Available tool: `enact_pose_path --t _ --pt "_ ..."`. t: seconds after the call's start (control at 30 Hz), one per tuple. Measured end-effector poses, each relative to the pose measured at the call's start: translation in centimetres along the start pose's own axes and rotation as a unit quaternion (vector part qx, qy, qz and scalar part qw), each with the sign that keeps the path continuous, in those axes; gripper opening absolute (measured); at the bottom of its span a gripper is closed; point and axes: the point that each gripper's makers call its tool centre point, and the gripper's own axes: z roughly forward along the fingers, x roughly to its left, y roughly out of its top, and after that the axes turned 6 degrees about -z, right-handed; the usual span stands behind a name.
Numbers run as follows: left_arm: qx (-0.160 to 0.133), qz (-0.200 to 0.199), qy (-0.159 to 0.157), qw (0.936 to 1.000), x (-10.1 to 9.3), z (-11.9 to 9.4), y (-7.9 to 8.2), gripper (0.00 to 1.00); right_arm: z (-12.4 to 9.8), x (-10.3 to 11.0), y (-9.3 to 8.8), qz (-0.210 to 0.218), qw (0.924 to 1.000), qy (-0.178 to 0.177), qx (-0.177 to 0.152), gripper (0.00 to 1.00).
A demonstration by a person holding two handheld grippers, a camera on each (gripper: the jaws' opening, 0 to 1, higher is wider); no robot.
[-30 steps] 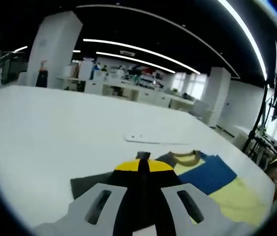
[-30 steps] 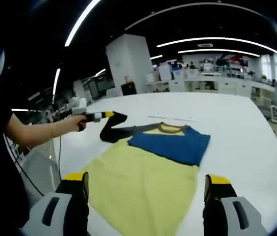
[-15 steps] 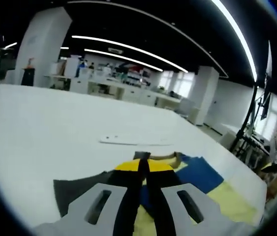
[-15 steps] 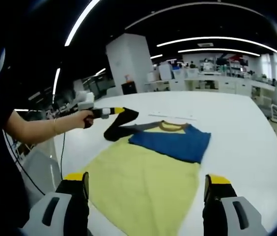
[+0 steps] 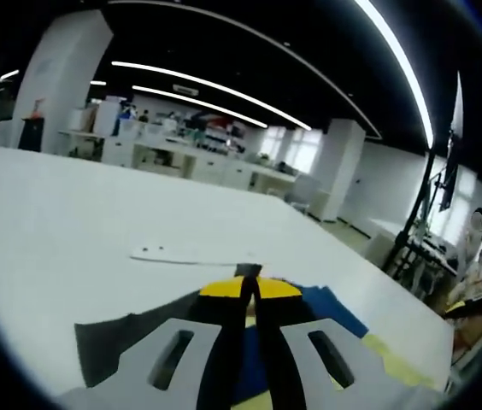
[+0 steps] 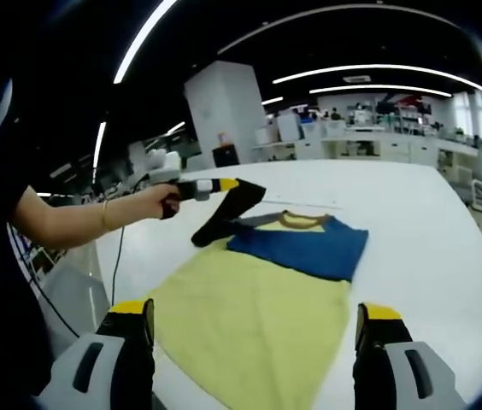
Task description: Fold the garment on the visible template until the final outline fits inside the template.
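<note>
Large open-plan lab or office hall: long ceiling light strips (image 6: 369,68), white pillar (image 6: 224,111), rows of cluttered workbenches (image 6: 369,145) at the back, broad white desk (image 5: 70,213) in front.

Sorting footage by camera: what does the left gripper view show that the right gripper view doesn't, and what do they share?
Left gripper view alone: its own tongs shut on the dark sleeve, seen close up. Right gripper view alone: the person's hand holding that tool, the shirt's yellow body, and the open right tongs above the yellow hem. Both: the dark sleeve, the blue fold, the white table and a thin white strip.
</note>
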Motion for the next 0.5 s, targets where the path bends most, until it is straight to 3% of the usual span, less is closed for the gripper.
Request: enact_pose_path --t 0.5 --pt "0.017 0.004 -0.044 0.9989 -5.2 3.7 -1.5 0.00 0.0 0.3 -0.9 0.015 0.9999 0.003 -0.002 0.99"
